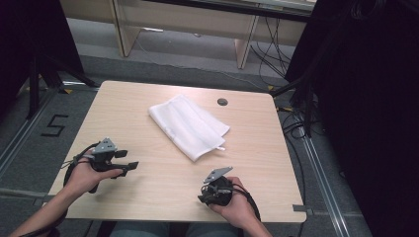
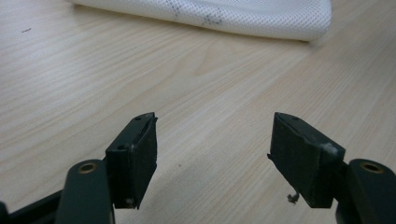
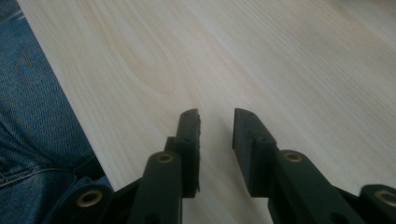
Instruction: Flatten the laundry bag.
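I see the folded cloth (image 1: 188, 126) lying untouched mid-table, well ahead of my 2 grippers; left gripper (image 2: 212, 154) gapes wide, empty; right gripper (image 3: 217, 140) narrowly parted, empty; all handling seems left.

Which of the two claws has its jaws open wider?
The left claw: its own view shows a broad gap of bare wood between the black jaws. The right claw shows just a narrow slit.
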A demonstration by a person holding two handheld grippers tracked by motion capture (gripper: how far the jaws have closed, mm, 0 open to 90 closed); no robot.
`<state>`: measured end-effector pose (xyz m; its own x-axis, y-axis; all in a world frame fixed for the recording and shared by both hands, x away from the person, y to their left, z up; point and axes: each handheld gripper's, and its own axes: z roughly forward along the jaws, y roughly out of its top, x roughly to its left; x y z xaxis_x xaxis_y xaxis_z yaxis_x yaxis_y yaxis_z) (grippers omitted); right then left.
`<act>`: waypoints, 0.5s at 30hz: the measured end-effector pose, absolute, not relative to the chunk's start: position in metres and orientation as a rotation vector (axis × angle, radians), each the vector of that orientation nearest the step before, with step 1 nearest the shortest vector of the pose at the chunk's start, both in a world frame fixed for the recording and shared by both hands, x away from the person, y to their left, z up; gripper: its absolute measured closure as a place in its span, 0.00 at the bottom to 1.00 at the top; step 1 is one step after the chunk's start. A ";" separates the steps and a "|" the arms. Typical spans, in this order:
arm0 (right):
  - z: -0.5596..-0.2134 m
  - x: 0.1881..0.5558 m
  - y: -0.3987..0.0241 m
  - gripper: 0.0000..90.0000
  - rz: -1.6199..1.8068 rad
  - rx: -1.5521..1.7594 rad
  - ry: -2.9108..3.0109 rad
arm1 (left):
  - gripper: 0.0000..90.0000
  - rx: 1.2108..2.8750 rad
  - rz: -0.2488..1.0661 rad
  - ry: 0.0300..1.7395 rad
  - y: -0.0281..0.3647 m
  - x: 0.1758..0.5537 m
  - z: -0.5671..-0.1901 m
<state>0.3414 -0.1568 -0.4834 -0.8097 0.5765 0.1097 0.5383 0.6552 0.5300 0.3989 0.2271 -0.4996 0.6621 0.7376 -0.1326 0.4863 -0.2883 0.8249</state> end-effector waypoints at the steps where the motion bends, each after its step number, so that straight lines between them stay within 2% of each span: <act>1: -0.483 0.341 -0.157 0.81 0.861 0.943 2.796 | 0.35 1.951 0.342 0.955 0.227 0.399 -0.500; 4: -0.482 0.342 -0.161 0.87 0.869 0.990 2.797 | 0.35 1.948 0.336 0.974 0.227 0.399 -0.500; 15: -0.483 0.345 -0.165 0.93 0.857 1.063 2.783 | 0.36 1.940 0.349 0.960 0.227 0.399 -0.500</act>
